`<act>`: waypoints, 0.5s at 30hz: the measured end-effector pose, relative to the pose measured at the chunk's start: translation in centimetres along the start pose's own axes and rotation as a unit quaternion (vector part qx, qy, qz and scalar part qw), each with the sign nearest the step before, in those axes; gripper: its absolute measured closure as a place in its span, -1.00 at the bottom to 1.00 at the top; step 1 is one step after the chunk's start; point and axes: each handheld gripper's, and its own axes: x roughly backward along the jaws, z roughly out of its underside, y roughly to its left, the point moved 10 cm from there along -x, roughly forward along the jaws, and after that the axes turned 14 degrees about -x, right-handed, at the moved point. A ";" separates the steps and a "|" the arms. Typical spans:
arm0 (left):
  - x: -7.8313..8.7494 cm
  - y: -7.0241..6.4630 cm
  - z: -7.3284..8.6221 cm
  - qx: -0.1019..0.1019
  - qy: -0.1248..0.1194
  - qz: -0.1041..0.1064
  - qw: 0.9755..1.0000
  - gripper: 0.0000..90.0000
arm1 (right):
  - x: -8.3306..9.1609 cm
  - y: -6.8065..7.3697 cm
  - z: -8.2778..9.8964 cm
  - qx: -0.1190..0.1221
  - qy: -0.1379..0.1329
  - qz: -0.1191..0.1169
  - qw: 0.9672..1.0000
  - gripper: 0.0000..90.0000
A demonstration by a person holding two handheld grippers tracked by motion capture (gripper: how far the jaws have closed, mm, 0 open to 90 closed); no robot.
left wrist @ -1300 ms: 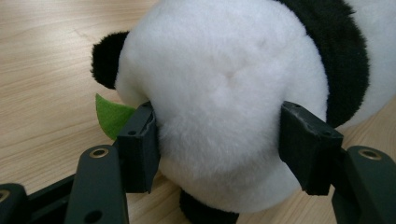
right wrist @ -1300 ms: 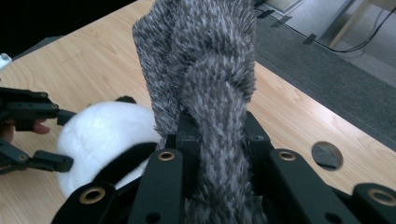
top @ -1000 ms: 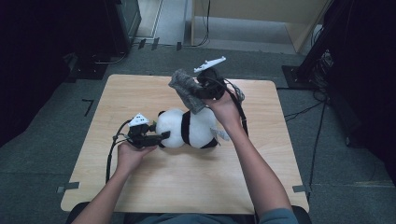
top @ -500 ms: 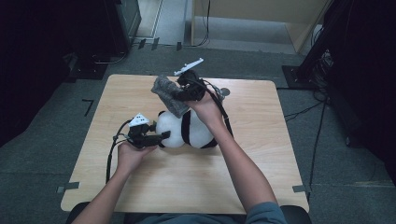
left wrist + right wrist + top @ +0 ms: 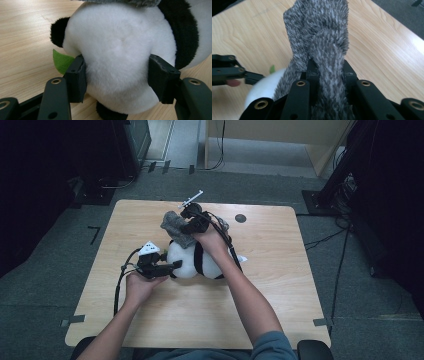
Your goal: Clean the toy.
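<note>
We hold a plush panda [image 5: 192, 262] lying on its side near the middle of the table [image 5: 280, 285]: a rounded, deep-pile white body with black bands and a small black ear, and a flat green felt leaf [image 5: 61, 61] poking out beside it. The left gripper [image 5: 167, 266] has its two black jaws set either side of the white head, the pads pressing into the fur, and they have just been closing a little further on it. Our right gripper [image 5: 187, 222] pinches a grey garment [image 5: 176, 227] of shaggy, speckled knit, soft and bunched into a thick fold between jaws drawn tight on it; the loose end flares upward in the right gripper view [image 5: 319, 37]. The fabric hangs just above the panda's head, its lower edge brushing the white fur.

Compared with a second ago, our right hand [image 5: 212, 240] has come down and toward the left of the high view, bringing the garment from above the panda's middle to over its head. The left hand [image 5: 140, 285] has kept its place.

The table is pale wood with a fine straight grain, rounded corners, and a dark round disc [image 5: 240, 218] near its far edge. Grey carpet [image 5: 60, 260] surrounds it, with tape marks [image 5: 75, 320] by the near corners, cables [image 5: 340, 265] trailing at the right, and dark equipment along the far sides.
</note>
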 end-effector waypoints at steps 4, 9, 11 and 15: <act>0.0 0.0 0.0 0.002 0.001 0.000 1.000 -0.14 | 0.1 -1.6 0.6 -0.015 0.007 0.008 1.000 0.67; 0.0 0.0 0.0 0.002 0.001 0.000 1.000 -0.14 | 0.7 -3.7 1.3 -0.024 0.014 0.024 0.999 0.67; 0.0 0.0 0.0 0.002 0.000 -0.001 1.000 -0.14 | 1.0 -4.4 1.5 -0.029 0.015 0.028 0.999 0.66; 0.0 0.0 0.0 0.003 0.001 -0.001 1.000 -0.12 | 1.7 -5.9 2.0 -0.038 0.015 0.036 0.999 0.66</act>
